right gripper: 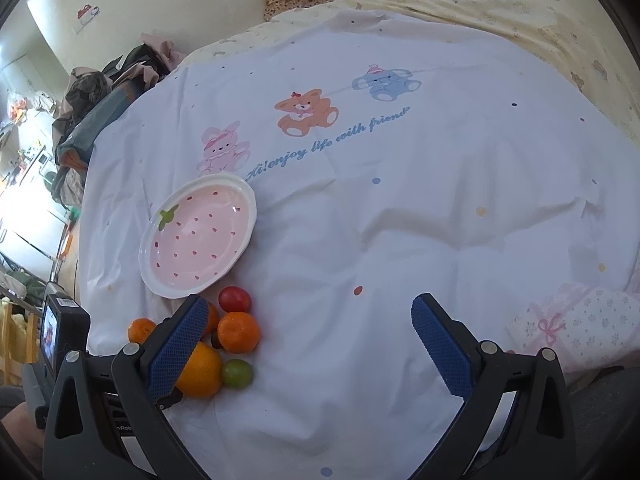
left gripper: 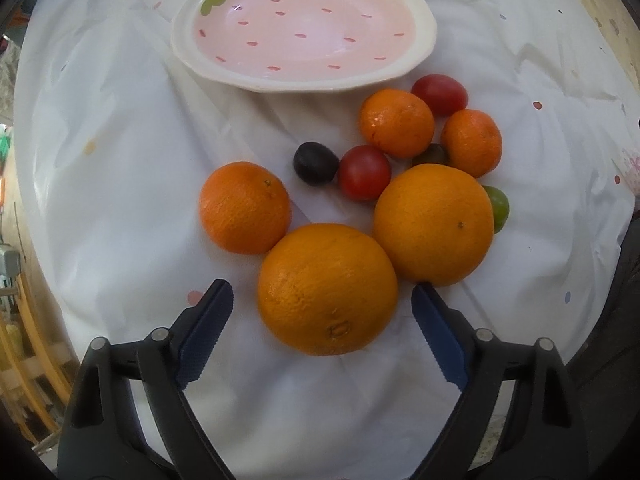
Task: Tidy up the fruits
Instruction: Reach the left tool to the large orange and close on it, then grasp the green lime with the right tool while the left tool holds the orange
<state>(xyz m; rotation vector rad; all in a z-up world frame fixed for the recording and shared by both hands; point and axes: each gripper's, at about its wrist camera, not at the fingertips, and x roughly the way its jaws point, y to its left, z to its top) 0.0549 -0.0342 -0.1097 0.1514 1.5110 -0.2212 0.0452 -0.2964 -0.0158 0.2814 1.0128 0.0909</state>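
A pink strawberry-pattern plate [left gripper: 420, 46] lies empty on the white sheet; it also shows in the right wrist view [right gripper: 250, 200]. In front of it lies a cluster of fruit: a big orange [left gripper: 327, 289], a second big orange [left gripper: 434, 224], a smaller orange [left gripper: 245, 207], two mandarins [left gripper: 397, 123], two red tomatoes [left gripper: 364, 172], a dark one [left gripper: 315, 163] and a green one [left gripper: 498, 207]. My left gripper [left gripper: 322, 300] is open, its jaws on either side of the nearest big orange, not touching. My right gripper [right gripper: 310, 330] is open and empty above the sheet, right of the fruit [right gripper: 239, 332].
The white sheet [right gripper: 400, 220] with bear prints covers a bed. A pink floral cloth bundle [right gripper: 576, 328] lies at the right. Clothes [right gripper: 108, 88] pile at the bed's far left edge. A yellow blanket [right gripper: 500, 4] lies at the back.
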